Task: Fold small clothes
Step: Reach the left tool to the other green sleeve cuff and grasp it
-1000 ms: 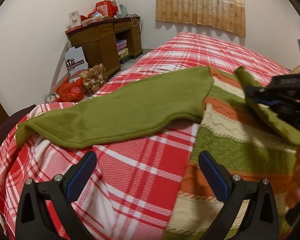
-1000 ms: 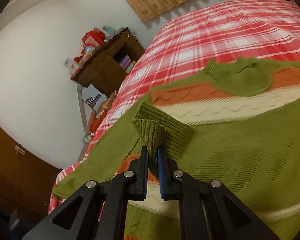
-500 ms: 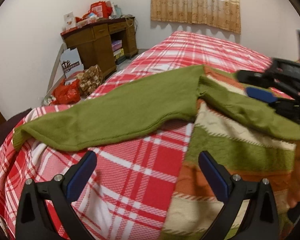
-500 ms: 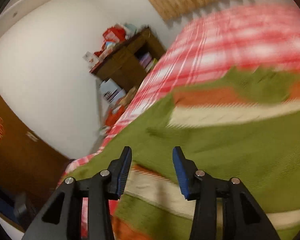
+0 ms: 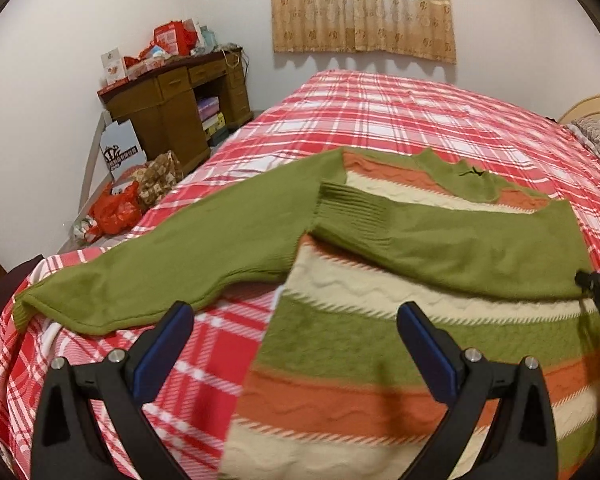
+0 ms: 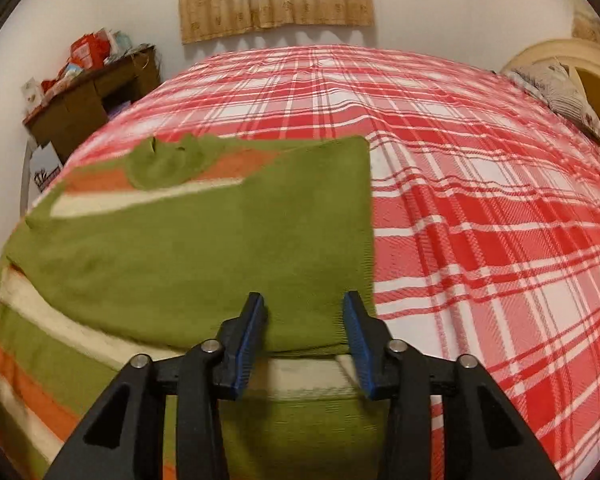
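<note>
We had just let go of the right sleeve (image 5: 460, 240), now folded across the sweater (image 5: 360, 360) at centre frame; right gripper (image 6: 305, 320) partly reclosed, empty; left gripper (image 5: 296, 344) wide, empty. Left sleeve (image 5: 180, 256) remained.

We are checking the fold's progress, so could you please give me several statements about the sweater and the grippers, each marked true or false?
1. One green sleeve of the striped green, orange and cream knitted sweater lies folded across its body. True.
2. The other green sleeve is folded in too. False: it lies stretched out over the red plaid bedsheet.
3. The right gripper grips the ribbed cuff. False: its jaws stand apart, nothing pinched between them, and have just been closing.
4. The left gripper is open and holds nothing. True.
5. The sweater's collar points toward the tan curtain. True.
</note>
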The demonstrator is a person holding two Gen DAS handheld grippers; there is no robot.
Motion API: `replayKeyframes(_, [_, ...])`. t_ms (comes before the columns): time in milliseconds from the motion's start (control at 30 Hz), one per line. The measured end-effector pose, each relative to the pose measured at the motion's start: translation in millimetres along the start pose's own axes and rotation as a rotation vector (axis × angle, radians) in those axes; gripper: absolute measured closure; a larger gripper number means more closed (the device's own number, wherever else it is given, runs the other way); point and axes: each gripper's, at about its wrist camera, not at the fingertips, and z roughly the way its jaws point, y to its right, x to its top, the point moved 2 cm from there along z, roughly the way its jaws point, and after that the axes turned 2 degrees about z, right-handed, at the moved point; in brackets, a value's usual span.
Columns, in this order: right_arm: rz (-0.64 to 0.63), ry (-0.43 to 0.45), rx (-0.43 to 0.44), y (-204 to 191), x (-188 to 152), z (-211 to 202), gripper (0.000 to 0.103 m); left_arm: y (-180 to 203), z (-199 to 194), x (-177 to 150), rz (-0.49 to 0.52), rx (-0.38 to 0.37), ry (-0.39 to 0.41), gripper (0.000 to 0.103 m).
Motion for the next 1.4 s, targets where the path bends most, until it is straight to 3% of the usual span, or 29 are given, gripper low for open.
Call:
replayKeyframes(67, [-0.021,0.015,-0.140,9.0,-2.6,-3.5,0.074,2.8,-1.9,1.5,-0.003,-0.005,-0.013,0.000])
replayKeyframes(100, [0.037,0.007,-0.107,22.9,-6.0,-3.2,0.073,2.2,-4.5,0.9,-0.003,-0.004,-0.009,0.000])
replayKeyframes(167, [0.157,-0.003,-0.028,46.0,-10.3,-1.8,0.057,-1.0,-8.3,-1.5,0.005,0.013,0.003,0.000])
replayKeyframes(200, [0.180,-0.007,-0.016,51.0,-10.0,-1.2,0.056,-2.3,-8.0,-3.7,0.010,0.021,0.004,0.000])
replayKeyframes(300, [0.118,0.005,-0.084,35.1,-6.5,-5.0,0.056,-4.8,-0.3,-6.9,0.011,0.067,-0.039,0.000])
replayKeyframes(367, [0.107,0.061,-0.102,22.3,-12.2,-24.5,0.056,-11.7,-2.2,-8.1,0.004,0.080,-0.040,0.000])
replayKeyframes(433, [0.098,0.125,-0.031,3.4,-14.3,-45.8,0.056,-18.8,-6.4,-8.9,0.003,0.107,-0.022,0.000])
replayKeyframes(600, [0.000,0.149,0.106,-53.4,-17.9,-57.7,0.054,-55.8,-13.0,-11.7,-0.043,0.174,0.009,0.000])
replayKeyframes(733, [-0.053,0.132,0.114,-78.6,-30.2,-40.4,0.054,-110.2,-24.2,-17.0,-0.183,0.247,0.045,0.000])
replayKeyframes(867, [-0.058,0.068,0.099,-85.8,-39.5,-24.5,0.054,-186.5,-24.0,-27.0,-0.428,0.313,0.025,0.000])
replayKeyframes(933, [-0.034,0.075,0.102,-80.1,-38.1,-23.1,0.054,-212.3,-18.2,-32.4,-0.550,0.305,0.001,0.000])
replayKeyframes(1200, [0.021,0.066,0.127,-70.7,-40.8,-23.5,0.054,-254.9,25.2,-37.7,-0.853,0.259,-0.099,0.005])
replayKeyframes(1333, [0.009,0.065,0.116,-74.8,-41.0,-22.5,0.052,-262.6,49.3,-36.7,-0.934,0.210,-0.151,0.025])
replayKeyframes(1400, [0.006,0.065,0.113,-75.8,-41.4,-22.3,0.052,-260.5,53.6,-33.1,-0.924,0.236,-0.147,0.029])
